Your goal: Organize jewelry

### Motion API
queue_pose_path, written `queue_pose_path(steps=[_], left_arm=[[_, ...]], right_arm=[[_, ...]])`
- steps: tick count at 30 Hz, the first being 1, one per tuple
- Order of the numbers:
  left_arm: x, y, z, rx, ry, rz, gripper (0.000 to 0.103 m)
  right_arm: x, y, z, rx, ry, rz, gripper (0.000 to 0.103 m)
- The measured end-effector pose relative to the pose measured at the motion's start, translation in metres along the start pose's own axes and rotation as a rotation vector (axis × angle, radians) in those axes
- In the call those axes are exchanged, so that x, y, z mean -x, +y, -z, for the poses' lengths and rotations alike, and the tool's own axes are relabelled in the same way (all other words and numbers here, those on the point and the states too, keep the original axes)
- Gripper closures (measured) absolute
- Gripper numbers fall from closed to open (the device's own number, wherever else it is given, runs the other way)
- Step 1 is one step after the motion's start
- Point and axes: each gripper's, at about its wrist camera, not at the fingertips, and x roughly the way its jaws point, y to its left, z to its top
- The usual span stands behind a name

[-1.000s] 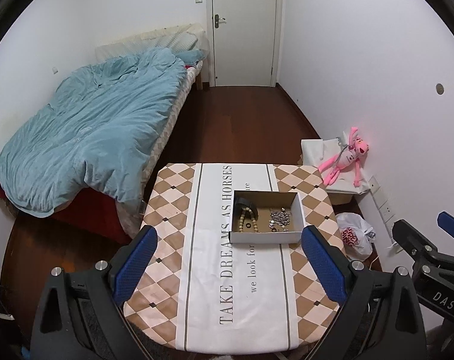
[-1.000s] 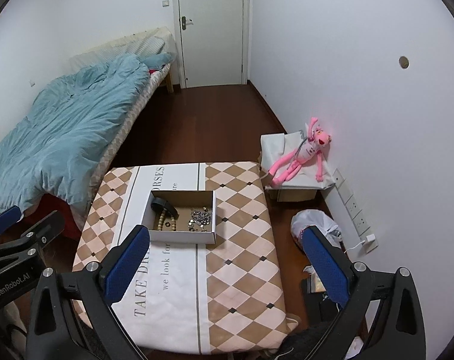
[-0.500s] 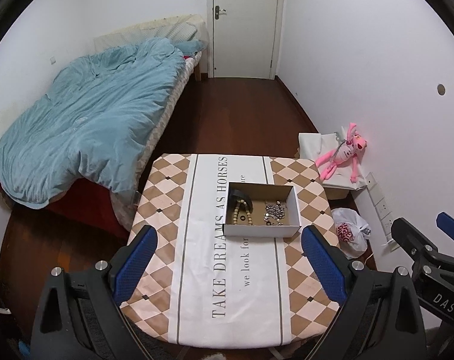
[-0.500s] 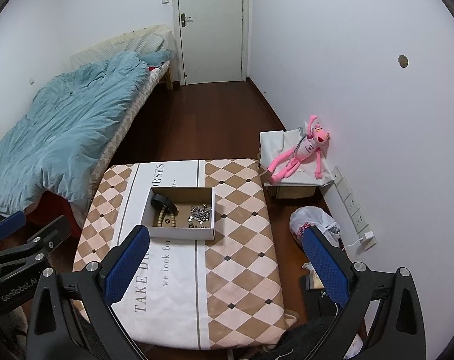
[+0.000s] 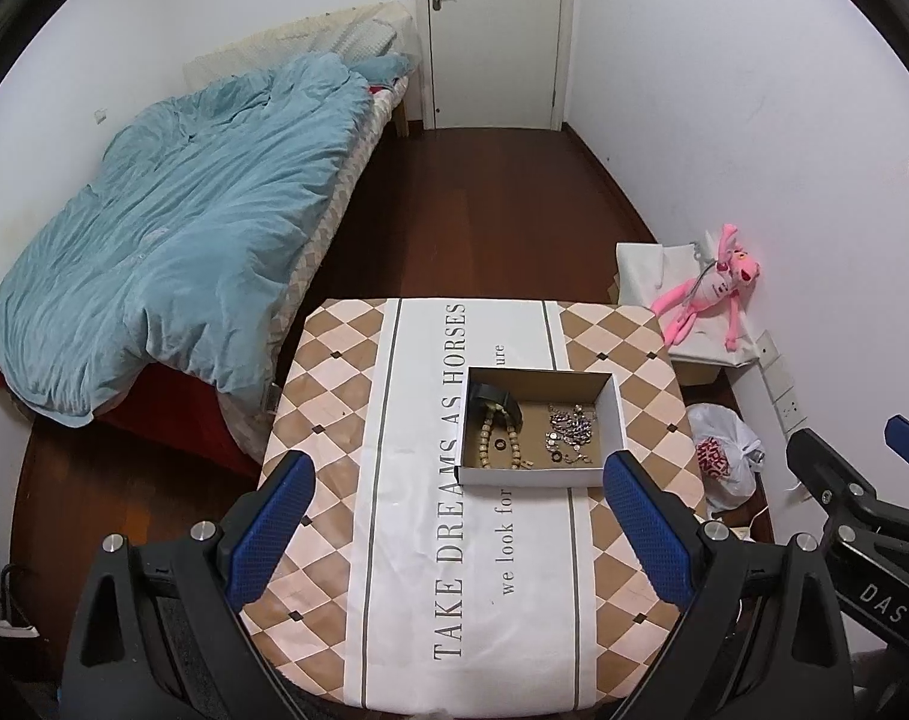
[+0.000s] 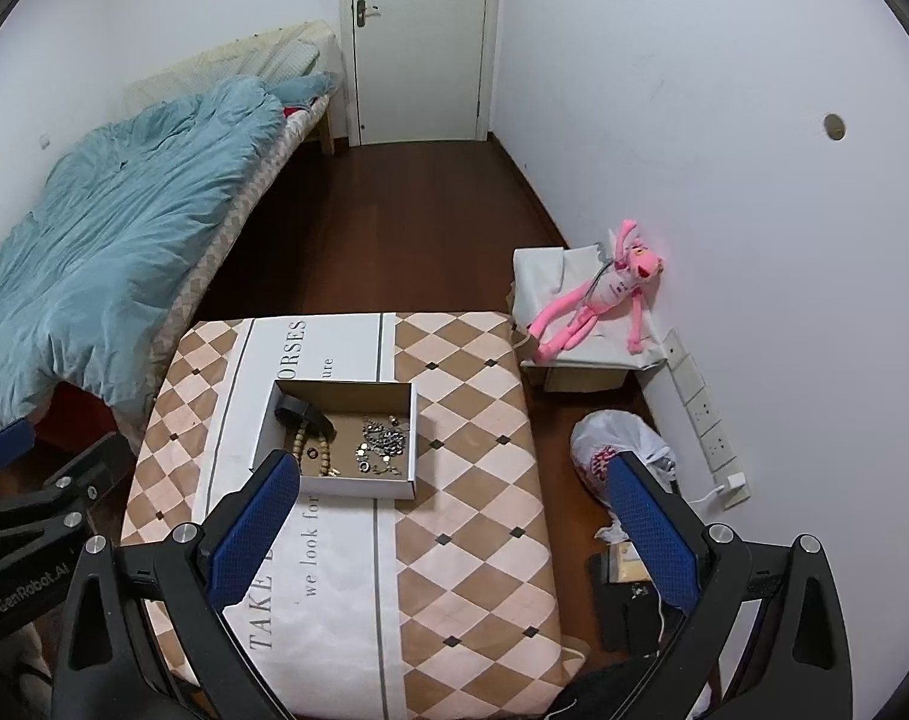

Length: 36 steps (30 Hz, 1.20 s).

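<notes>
Left tongs [image 5: 454,516], jaws spread wide and holding nothing, hang above the near part of the surface [image 5: 406,630], which is covered by a checked cloth printed with lettering. Right tongs [image 6: 448,522], likewise released and empty, hang above the surface's right edge, their right finger [image 6: 649,534] over the floor and a white plastic bag [image 6: 610,450]. An open cardboard box [image 5: 538,474] lies on the surface ahead of both tongs, apart from them: ahead and slightly right of centre between the left fingers, ahead and toward the left finger in the right wrist view. Inside the box, a beaded bracelet [image 5: 499,441] and a dark band [image 5: 493,399] occupy the left half; a tangle of silver chain and small pieces [image 5: 568,432] occupies the right half. A pink plush toy [image 6: 598,300] rests against the wall, well apart from the box.
</notes>
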Motion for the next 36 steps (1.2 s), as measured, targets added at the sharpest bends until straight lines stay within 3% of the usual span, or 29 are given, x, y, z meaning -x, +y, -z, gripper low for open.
queue_pose_path(steps=[12, 36], left_arm=[[-0.025, -0.003, -0.004, -0.002, 0.059, -0.003, 0.005], [-0.030, 0.004, -0.004, -0.006, 0.061, -0.015, 0.005]], right_arm=[[-0.032, -0.001, -0.002, 0.000, 0.067, 0.004, 0.000], [-0.033, 0.004, -0.003, 0.027, 0.078, -0.005, 0.000]])
